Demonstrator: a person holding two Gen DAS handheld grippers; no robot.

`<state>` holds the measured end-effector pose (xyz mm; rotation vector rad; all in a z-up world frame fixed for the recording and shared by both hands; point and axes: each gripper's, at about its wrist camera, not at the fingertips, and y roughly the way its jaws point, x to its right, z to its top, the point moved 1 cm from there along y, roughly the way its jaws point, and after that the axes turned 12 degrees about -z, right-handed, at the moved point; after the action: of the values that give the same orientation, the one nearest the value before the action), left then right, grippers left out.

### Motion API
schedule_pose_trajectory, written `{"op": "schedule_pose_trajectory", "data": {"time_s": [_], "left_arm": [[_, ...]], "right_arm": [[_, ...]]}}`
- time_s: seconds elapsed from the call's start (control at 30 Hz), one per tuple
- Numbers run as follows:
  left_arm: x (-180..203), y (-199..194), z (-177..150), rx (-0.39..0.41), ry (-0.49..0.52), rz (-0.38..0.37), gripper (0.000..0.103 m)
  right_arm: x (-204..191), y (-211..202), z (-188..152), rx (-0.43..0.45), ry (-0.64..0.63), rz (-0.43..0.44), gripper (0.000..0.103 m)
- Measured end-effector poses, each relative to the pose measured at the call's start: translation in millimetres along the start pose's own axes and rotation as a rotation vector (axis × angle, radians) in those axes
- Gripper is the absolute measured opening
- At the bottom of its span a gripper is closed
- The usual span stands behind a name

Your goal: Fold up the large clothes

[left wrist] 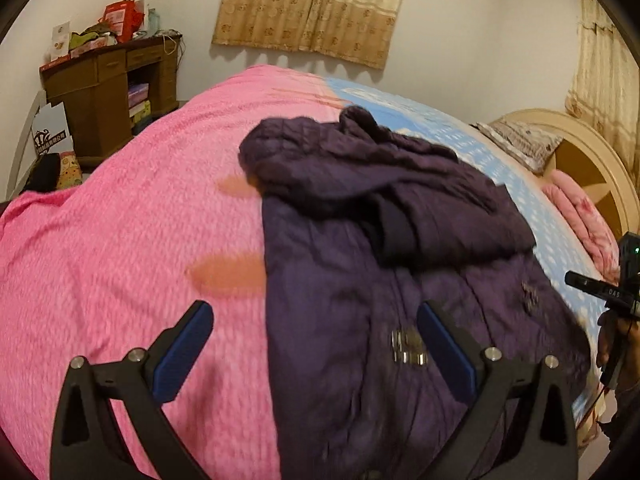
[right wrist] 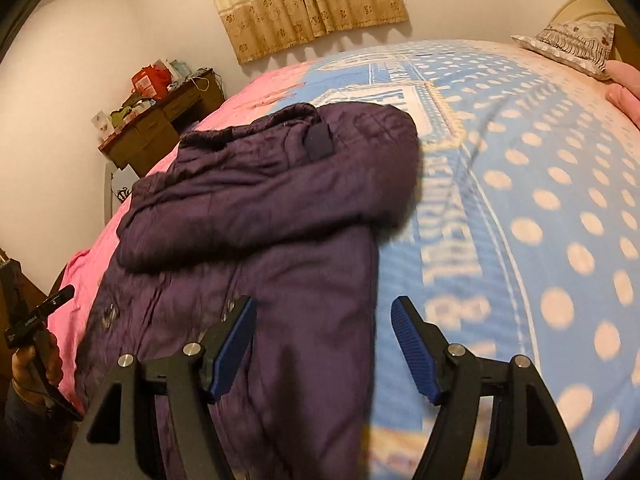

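Two grippers hover over one purple jacket [left wrist: 380,240] that lies on the bed, straddling the line where the pink blanket [left wrist: 120,240] meets the blue dotted blanket [right wrist: 540,220]. Going from the left: the left gripper [left wrist: 316,344] hangs with its fingers wide apart and nothing between them, one finger above the pink blanket and the other above the jacket's left edge near the hem. In the middle, the jacket's two sleeves appear folded across the chest, one dark cuff showing, with a few metal snaps lower down the front. To the right, the right gripper [right wrist: 324,348] is likewise spread wide and empty, straddling the jacket's right edge.

My reading is that the sleeves are in and the body fold is next. That calls for each gripper to drop onto its own side of the hem, pinch through the padded layers, and carry the bottom up toward the collar together, keeping the sleeves from sliding out.

Beyond lie one patterned pillow [right wrist: 576,44], one brown desk [left wrist: 108,92] and two curtains.
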<state>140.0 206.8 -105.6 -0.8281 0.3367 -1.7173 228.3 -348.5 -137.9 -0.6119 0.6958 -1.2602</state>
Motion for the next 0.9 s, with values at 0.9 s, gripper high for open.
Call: {"op": "schedule_pose_trajectory", "data": {"time_s": [0.9], "left_arm": [[17.5, -3.3, -86.4, -0.108, -0.067, -0.158, 0.095]], "right_arm": [[5.3, -44.8, -115.4, 0.015, 0.042, 0.08, 0.069]]}}
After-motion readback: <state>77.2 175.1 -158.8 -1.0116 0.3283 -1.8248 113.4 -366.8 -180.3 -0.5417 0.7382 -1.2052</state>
